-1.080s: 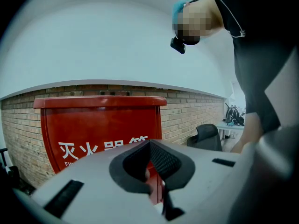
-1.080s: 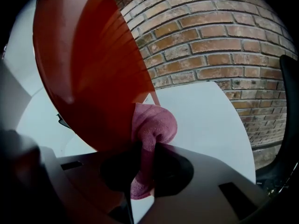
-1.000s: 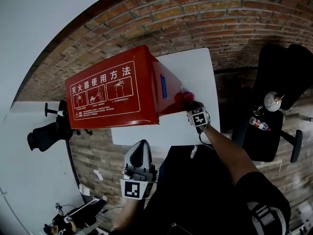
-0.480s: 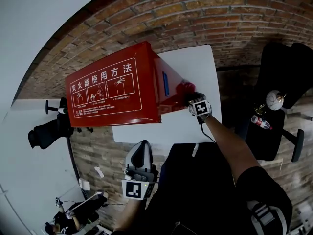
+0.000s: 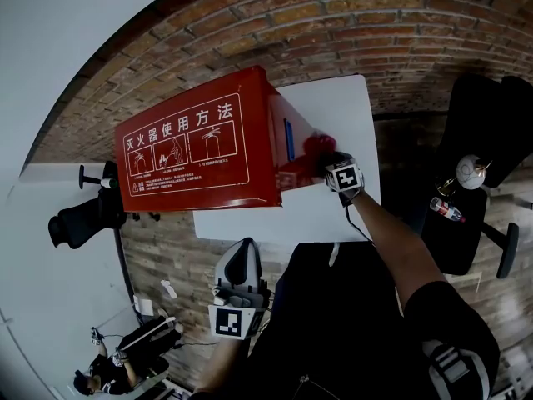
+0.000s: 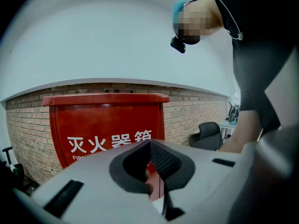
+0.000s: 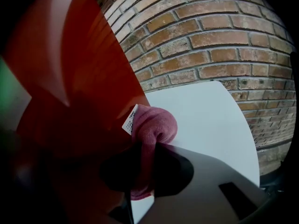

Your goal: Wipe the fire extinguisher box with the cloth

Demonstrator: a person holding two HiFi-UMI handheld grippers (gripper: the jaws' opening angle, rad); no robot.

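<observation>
The red fire extinguisher box (image 5: 200,152) with white lettering stands on a white table (image 5: 341,111) against a brick wall. My right gripper (image 5: 330,163) is shut on a pink cloth (image 5: 317,146) and holds it against the box's right side face. In the right gripper view the cloth (image 7: 152,125) bulges out of the right gripper (image 7: 142,171) and touches the red panel (image 7: 74,78). My left gripper (image 5: 241,252) hangs low in front of the table, apart from the box. In the left gripper view the left gripper (image 6: 156,171) is shut and holds nothing, with the box's front (image 6: 107,125) beyond it.
A black office chair (image 5: 479,140) stands right of the table, carrying a bottle (image 5: 444,210) and a round white object (image 5: 468,172). Another black chair (image 5: 79,219) sits left of the box. The brick wall (image 5: 375,32) runs behind the table.
My right gripper has slid the cloth a little farther along the box's side face, toward the wall. The left gripper has stayed where it was.
</observation>
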